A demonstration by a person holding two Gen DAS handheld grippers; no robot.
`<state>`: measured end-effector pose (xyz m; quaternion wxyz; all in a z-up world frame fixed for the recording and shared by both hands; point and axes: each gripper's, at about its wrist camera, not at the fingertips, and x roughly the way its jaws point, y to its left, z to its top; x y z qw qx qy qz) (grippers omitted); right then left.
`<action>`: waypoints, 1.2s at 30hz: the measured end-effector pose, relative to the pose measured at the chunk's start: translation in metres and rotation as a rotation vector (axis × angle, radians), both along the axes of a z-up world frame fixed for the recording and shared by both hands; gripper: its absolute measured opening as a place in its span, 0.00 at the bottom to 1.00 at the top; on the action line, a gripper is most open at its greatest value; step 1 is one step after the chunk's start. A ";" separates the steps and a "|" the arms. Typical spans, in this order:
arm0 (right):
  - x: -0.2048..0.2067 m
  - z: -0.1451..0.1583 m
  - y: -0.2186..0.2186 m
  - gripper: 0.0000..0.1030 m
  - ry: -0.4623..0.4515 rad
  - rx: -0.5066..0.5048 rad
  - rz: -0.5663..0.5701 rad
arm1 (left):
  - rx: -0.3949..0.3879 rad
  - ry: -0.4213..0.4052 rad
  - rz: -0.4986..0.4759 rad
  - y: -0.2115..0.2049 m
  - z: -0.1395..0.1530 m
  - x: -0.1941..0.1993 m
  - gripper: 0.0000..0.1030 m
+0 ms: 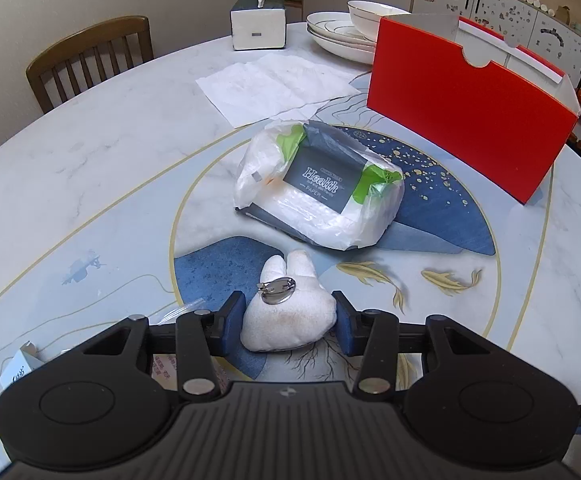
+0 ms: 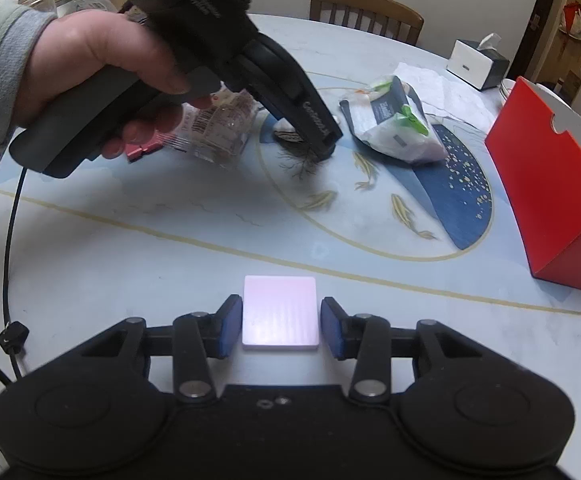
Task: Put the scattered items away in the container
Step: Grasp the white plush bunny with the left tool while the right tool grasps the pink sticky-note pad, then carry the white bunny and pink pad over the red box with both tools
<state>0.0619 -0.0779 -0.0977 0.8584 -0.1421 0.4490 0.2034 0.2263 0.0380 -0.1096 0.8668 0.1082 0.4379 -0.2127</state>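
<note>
My left gripper (image 1: 289,320) is clamped on the white plushie (image 1: 290,322), right gripper (image 2: 279,326) barely apart around the pink pad (image 2: 279,312), red box (image 1: 474,108) far right.

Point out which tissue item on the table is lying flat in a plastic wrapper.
The Health paper pack in the table's middle; the tissue box stands upright at the far edge, a tissue poking up.

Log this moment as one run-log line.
left gripper: pads against plush brooch | right gripper: straddling pink block, slight gaps | red box: upright, nothing placed yet
</note>
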 end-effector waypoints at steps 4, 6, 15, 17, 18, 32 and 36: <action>0.003 0.001 -0.006 0.39 0.008 0.001 -0.012 | -0.006 -0.002 0.002 0.000 0.001 -0.001 0.42; 0.004 0.001 -0.009 0.39 0.007 0.001 -0.018 | -0.009 -0.002 0.004 0.001 0.002 -0.002 0.42; 0.011 0.009 -0.029 0.39 -0.012 0.011 -0.063 | -0.025 0.007 0.034 0.003 0.005 -0.007 0.42; 0.014 0.011 -0.035 0.39 -0.017 0.015 -0.077 | -0.030 0.010 0.043 0.005 0.006 -0.009 0.42; 0.015 0.012 -0.039 0.39 -0.019 0.018 -0.085 | -0.034 0.012 0.047 0.006 0.007 -0.010 0.42; 0.032 0.036 -0.086 0.39 -0.063 0.067 -0.161 | -0.095 0.008 0.083 0.001 0.028 -0.029 0.42; 0.035 0.045 -0.098 0.39 -0.084 0.077 -0.169 | -0.116 -0.004 0.071 -0.009 0.036 -0.036 0.42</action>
